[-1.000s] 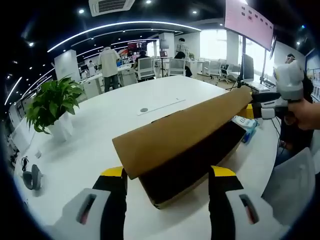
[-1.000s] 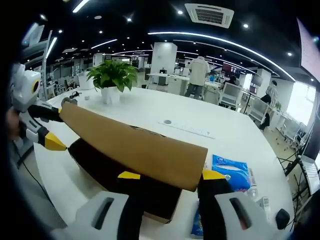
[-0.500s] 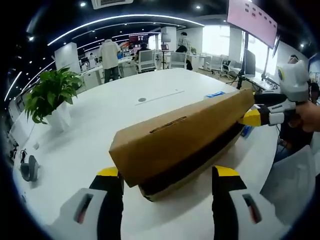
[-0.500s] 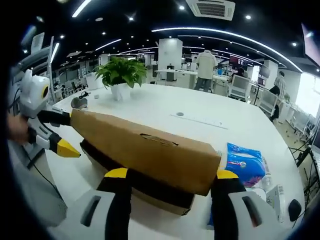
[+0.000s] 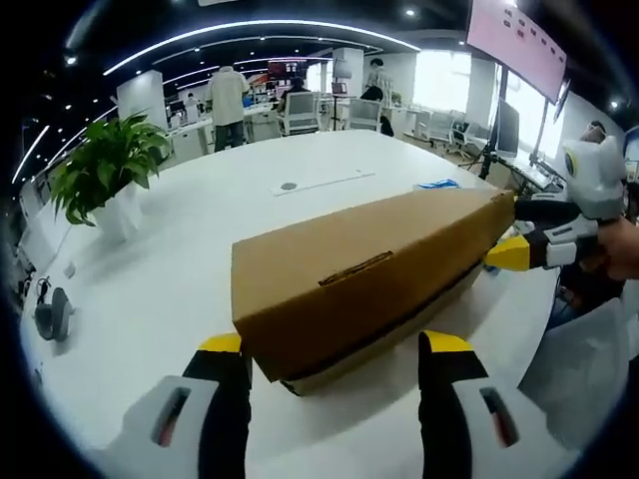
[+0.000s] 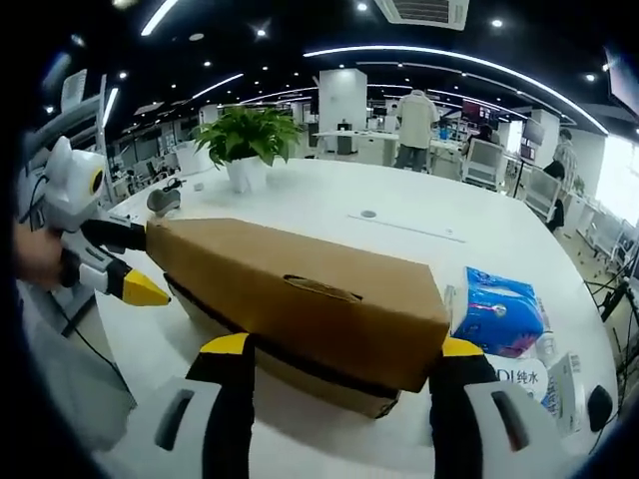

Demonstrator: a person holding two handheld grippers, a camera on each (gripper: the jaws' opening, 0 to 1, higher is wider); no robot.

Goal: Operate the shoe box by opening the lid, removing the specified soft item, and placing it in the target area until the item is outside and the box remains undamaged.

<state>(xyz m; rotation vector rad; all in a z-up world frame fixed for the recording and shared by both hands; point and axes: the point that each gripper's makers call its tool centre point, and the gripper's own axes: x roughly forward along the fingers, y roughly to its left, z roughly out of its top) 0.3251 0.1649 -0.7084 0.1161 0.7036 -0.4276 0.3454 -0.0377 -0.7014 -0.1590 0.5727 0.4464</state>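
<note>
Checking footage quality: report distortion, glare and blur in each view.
Left gripper view: fisheye bends the table edge; bright windows wash out; shoe box sharp. Right gripper view: ceiling strips curve; a person's hand at the left edge is blurred; blue pack readable.

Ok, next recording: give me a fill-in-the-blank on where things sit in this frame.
1. The brown cardboard shoe box rests on the white round ____.
2. The leafy green plant stands in a ____ pot.
3. The blue plastic tissue pack lies beside the box's ____ end.
4. Each tool's jaw tips are coloured ____.

Missing: table; white; right; yellow
</note>
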